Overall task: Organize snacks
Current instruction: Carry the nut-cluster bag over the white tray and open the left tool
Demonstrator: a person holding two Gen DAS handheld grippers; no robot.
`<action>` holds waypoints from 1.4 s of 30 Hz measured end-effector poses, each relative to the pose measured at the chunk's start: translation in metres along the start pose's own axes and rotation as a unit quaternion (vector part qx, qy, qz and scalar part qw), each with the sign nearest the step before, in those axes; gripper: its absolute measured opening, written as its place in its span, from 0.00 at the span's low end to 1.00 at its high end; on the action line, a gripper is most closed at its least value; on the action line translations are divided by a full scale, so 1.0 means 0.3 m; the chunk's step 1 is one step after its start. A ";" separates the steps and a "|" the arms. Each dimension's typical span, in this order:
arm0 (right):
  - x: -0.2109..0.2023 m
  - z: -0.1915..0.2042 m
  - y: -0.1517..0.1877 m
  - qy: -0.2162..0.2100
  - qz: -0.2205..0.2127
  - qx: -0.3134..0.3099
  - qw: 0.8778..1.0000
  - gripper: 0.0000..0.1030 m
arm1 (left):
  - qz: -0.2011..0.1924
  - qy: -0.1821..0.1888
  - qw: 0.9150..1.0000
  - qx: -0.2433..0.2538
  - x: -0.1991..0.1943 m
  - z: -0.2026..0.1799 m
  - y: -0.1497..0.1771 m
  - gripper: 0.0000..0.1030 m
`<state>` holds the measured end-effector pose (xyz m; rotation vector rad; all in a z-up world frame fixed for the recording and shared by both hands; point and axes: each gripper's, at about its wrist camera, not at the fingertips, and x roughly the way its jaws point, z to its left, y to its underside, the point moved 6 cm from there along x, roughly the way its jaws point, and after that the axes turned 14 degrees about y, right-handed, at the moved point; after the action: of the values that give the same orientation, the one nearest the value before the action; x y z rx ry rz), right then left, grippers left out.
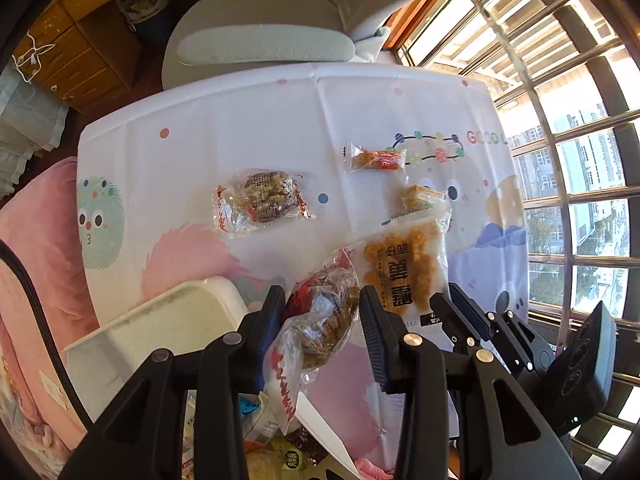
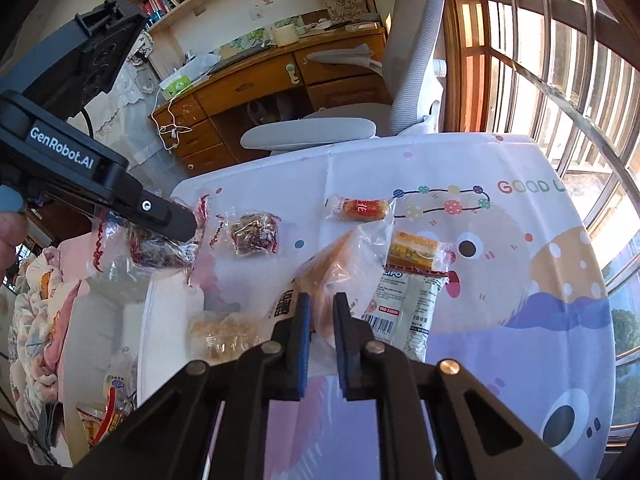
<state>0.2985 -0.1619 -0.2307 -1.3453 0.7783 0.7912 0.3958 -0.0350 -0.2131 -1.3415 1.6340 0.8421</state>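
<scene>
My left gripper [image 1: 320, 312] is shut on a clear-and-red wrapped nut snack [image 1: 320, 320] and holds it above the table; it also shows in the right wrist view [image 2: 156, 244]. My right gripper [image 2: 320, 312] is shut on a clear bag of golden puffed snacks [image 2: 340, 264], lifted off the table; the bag shows in the left wrist view [image 1: 404, 272]. On the cartoon tablecloth [image 1: 240, 128] lie a matching nut snack [image 1: 262, 200], an orange-red wrapped snack [image 1: 376, 159] and a yellow wrapped biscuit [image 1: 420, 196].
A white bin [image 1: 160, 320] with several snacks inside sits at the table's near left. A white Lipo packet [image 2: 408, 304] lies by my right gripper. A grey office chair [image 1: 260, 44] stands behind the table. A barred window [image 1: 560, 120] runs along the right.
</scene>
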 end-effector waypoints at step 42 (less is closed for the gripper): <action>-0.435 0.159 0.324 0.071 0.030 0.164 0.983 0.00 | -0.034 0.028 0.996 0.077 -0.401 0.265 0.644 0.36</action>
<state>0.1485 -0.1142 -0.1673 -1.0933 1.0199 0.5868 0.2304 0.1243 -0.1398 -1.3143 1.6516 0.6294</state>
